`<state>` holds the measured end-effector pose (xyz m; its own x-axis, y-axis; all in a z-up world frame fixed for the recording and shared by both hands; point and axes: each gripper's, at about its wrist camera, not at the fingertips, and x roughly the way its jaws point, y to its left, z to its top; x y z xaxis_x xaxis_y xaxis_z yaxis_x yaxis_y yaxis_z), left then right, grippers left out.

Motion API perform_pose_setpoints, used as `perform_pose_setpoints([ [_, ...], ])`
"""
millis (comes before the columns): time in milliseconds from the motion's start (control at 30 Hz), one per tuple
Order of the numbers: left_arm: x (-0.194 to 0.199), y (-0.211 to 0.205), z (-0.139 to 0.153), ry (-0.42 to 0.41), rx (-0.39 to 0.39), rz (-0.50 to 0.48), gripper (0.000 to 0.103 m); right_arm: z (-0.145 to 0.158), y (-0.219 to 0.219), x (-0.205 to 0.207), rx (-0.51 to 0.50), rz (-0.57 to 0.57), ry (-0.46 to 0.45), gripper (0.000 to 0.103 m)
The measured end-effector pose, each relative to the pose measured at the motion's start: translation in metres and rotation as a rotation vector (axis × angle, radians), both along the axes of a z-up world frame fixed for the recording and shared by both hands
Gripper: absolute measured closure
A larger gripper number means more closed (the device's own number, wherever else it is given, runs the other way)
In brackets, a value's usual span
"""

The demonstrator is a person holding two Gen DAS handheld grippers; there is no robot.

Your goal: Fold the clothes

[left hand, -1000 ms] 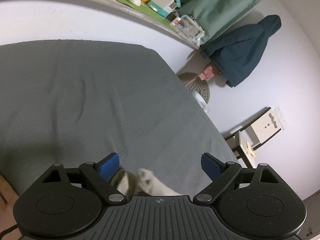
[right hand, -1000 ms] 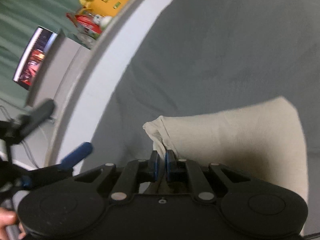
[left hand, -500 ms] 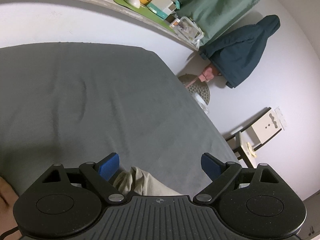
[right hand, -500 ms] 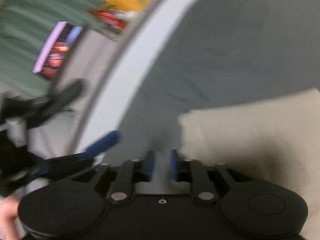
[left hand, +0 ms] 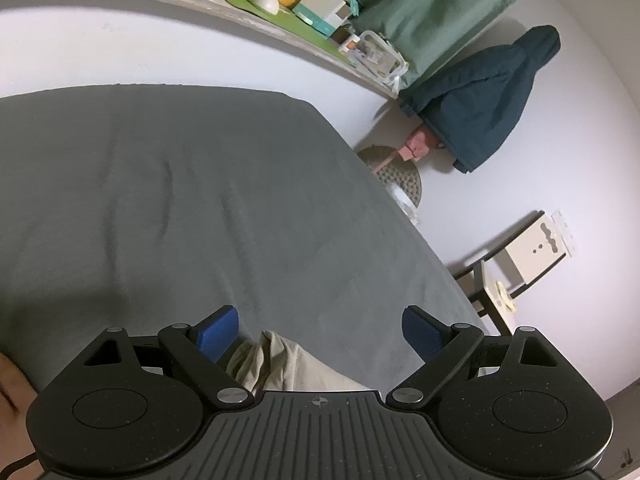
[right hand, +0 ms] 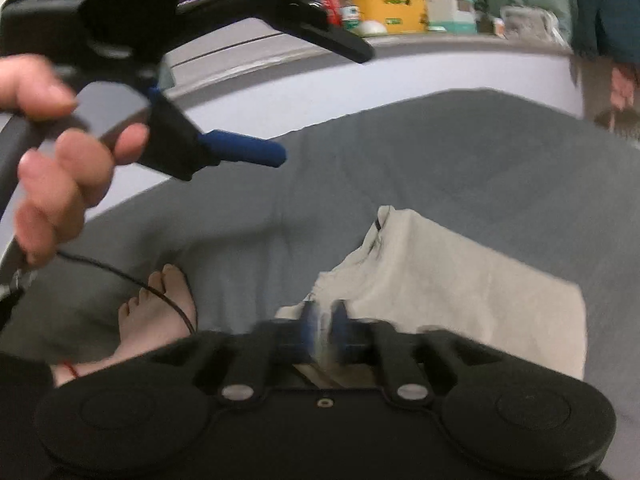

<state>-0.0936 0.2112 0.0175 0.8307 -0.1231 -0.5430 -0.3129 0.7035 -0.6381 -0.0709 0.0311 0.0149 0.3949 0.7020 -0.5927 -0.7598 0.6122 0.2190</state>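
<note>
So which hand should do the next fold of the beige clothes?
Probably the right. The right gripper sits low at the beige garment, jaws nearly together at its edge, though blurred. The left gripper is wide open, holding nothing.

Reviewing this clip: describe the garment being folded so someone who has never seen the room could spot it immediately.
Start at the large grey bedsheet that fills both views. At its near edge, right in front of the right gripper, lies the beige garment, folded into a rough rectangle. It is the only pale cloth on the sheet; the dark teal jacket hangs on the wall instead.
</note>
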Motion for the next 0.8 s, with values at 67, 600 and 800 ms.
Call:
perform_pose_setpoints([
  [67, 0.0, 0.0, -0.001, 0.003, -0.003, 0.003, 0.013, 0.003, 0.0, -0.003, 0.025, 0.015, -0.021, 0.096],
  [600, 0.018, -0.022, -0.008, -0.094, -0.074, -0.219, 0.013, 0.0, -0.011, -0.01, 0.087, 0.125, -0.025, 0.06],
  [800, 0.017, -0.029, -0.006, -0.104, -0.03, -0.239, 0.013, 0.021, -0.064, -0.013, 0.027, 0.128, -0.17, 0.053],
])
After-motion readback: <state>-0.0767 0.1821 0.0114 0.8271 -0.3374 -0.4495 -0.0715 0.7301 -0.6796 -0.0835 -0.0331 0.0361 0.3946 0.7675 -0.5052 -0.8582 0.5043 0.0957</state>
